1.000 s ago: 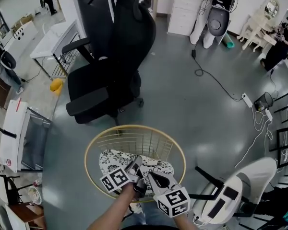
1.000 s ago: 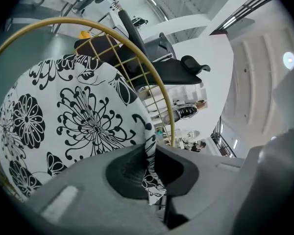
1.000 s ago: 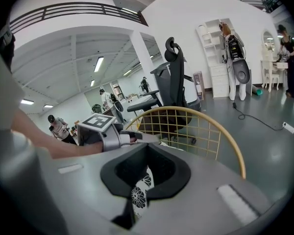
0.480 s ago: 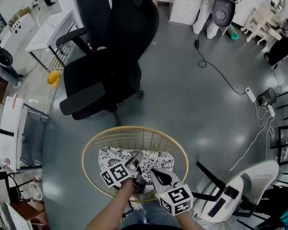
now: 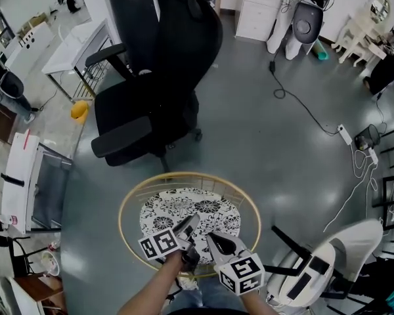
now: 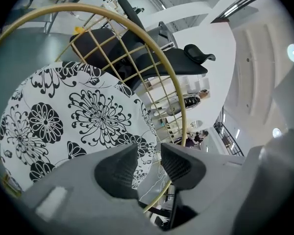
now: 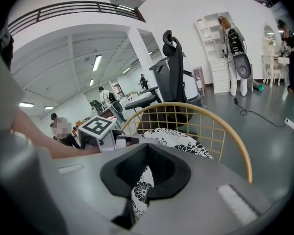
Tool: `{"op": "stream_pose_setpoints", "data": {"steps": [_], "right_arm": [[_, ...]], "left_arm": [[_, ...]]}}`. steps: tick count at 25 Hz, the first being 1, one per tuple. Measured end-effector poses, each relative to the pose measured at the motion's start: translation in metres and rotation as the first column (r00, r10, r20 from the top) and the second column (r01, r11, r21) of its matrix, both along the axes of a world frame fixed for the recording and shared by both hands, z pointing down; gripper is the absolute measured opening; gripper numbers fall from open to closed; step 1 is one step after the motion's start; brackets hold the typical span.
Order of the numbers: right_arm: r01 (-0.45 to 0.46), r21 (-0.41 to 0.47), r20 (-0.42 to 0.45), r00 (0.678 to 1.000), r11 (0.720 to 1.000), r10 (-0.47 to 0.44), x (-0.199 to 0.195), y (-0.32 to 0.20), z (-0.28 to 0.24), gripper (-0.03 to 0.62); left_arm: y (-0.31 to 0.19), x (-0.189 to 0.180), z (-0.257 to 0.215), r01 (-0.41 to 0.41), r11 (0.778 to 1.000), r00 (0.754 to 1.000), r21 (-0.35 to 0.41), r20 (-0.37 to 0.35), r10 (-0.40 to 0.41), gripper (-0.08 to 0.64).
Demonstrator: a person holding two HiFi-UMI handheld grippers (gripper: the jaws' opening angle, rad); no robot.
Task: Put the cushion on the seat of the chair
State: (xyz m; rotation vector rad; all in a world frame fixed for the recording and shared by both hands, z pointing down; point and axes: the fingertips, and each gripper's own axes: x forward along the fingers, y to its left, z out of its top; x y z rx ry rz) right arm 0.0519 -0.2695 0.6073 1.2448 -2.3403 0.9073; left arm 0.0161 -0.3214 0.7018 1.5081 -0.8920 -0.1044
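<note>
Spread out flat since a second ago: no more bunching of the cushion [image 5: 187, 216] under the jaws, now lying across the seat of the gold wire chair [image 5: 127, 202]. Covers most of that seat, with the near edge running under both grippers and lost to the head view there.

Opening right now on the left gripper [image 5: 190, 223]: pads [image 6: 120, 169] apart, nothing pinched between, only floral print and a stretch of gold rim showing through the gap.

Closed on the right gripper [image 5: 211, 239], with a fold of the cushion's near edge caught between its pads [image 7: 159, 166], plain enough in the right gripper view. Can't tell how much fabric sits inside that grip, what with the dark jaw bodies in the way.

Behind the wire chair and well apart from it, a black office chair [image 5: 151, 104], its top running out at the upper edge of the head view. Forearms [image 5: 159, 287] cropped at the bottom edge of that same view.
</note>
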Motion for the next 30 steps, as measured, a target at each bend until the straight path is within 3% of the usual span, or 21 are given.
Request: {"op": "stream_pose_setpoints", "data": {"steps": [7,12,16,25,30], "right_arm": [[-0.018,0.026,0.002,1.0,0.999,0.018,-0.006,0.014,-0.018,0.0],[-0.017,0.072,-0.002,1.0,0.997,0.017,-0.015,0.027,-0.038,0.0],[-0.014,0.108,-0.008,1.0,0.994,0.015,-0.023,0.042,-0.057,0.0],[-0.036,0.195,-0.027,0.999,0.98,0.042,-0.034,0.075,-0.093,0.0],[-0.045,0.224,-0.022,0.998,0.974,0.051,-0.042,0.102,-0.108,0.0]], "left_arm": [[0.03,-0.016,-0.043,-0.087,0.988,0.993,0.128,0.092,0.075,0.098],[0.053,-0.023,-0.082,-0.177,0.952,0.972,0.249,0.198,0.129,0.062],[0.074,-0.027,-0.109,-0.258,0.913,0.942,0.316,0.294,0.164,0.044],[0.111,-0.025,-0.168,-0.414,0.783,0.875,0.464,0.441,0.201,0.006],[0.14,-0.032,-0.183,-0.451,0.747,0.85,0.488,0.49,0.194,-0.003]]}}
